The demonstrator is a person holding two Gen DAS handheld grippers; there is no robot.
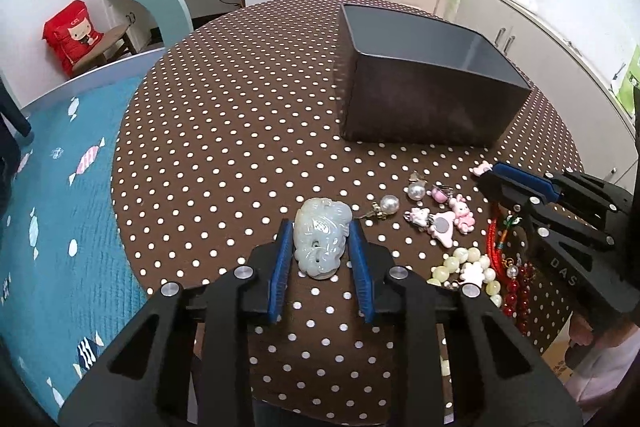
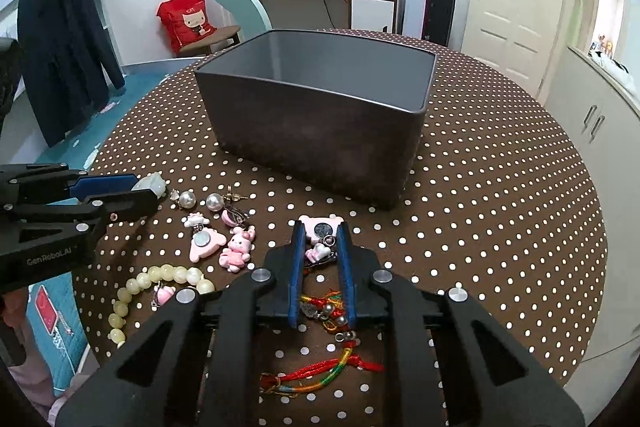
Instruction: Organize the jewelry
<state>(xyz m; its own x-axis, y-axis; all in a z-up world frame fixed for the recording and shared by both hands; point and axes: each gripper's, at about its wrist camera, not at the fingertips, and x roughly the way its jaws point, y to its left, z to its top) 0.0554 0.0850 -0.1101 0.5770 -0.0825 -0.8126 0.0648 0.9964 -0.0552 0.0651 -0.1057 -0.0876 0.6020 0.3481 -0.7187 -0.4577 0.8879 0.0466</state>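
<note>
Gathering step: we read this moment as the pick-up of two pieces at once, each hand having taken one item from the loose pile, with nothing yet in the box as far as we can see.
Left gripper (image 1: 322,255): its blue pads pinch the pale jade pendant (image 1: 322,239) by its two sides; the carved stone stands up between the fingers, and we cannot tell whether it has left the cloth.
Right gripper (image 2: 322,267): narrowed around the pink bear charm (image 2: 320,229) and the small metal charms hanging from it; the pads press on the charm's sides, so we judge it gripped.
Red braided cord (image 2: 320,375): trails from between the right fingers down onto the cloth; whether it is joined to the charm we cannot tell.
Dark box (image 2: 320,119): open-topped, upright on the dotted tablecloth (image 2: 500,187), beyond both grippers and well apart from them; its floor is hidden.
Remaining pile: pearl earrings (image 2: 200,202), pink rabbit charm (image 2: 237,251) and pale bead bracelet (image 2: 160,277) lie between the grippers.
Next move, our judgement: lift each piece clear of the cloth, carry it over the box rim, then release inside.
Caution: the trailing cord may drag on neighbouring pieces or snag on the rim.
</note>
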